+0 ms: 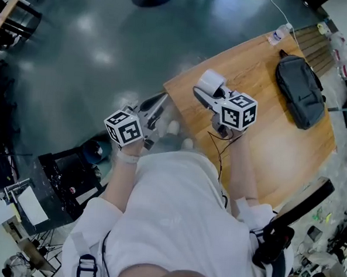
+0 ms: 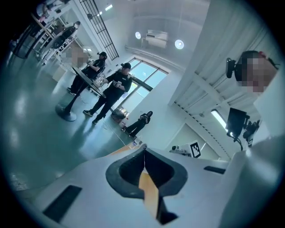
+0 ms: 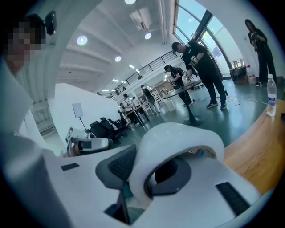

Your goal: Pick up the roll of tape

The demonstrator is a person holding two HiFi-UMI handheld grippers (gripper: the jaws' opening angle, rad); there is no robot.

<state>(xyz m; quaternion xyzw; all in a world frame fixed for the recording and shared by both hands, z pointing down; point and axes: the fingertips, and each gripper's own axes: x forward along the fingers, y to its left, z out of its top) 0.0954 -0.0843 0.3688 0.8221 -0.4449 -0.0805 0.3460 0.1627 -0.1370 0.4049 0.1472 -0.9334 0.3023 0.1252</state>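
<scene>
Left claw (image 1: 156, 107) sits off the table's near-left corner, over the floor, jaws pressed together with nothing between them (the left gripper view shows the dark pads meeting at the tips (image 2: 144, 156)). It looks parked there to stay out of the way, since this pick only needs one hand. Right claw (image 1: 208, 94) is over the left corner of the wooden table (image 1: 261, 140), clamped on the roll of tape (image 1: 211, 80). In the right gripper view the white roll (image 3: 171, 138) fills the space between the jaws, with one ribbed pad flat on its outer wall. The other jaw may be reaching through the core, but the roll covers it, so I can't confirm that. The roll sits deep toward the claw body, likely so it won't twist out. It appears to be lifted clear of the wood, so I'd judge the pick basically done. Farther right, a grey bag (image 1: 299, 93) lies on the table well away from the roll, and a water bottle (image 1: 278, 35) stands at the far edge. Neither is involved.
</scene>
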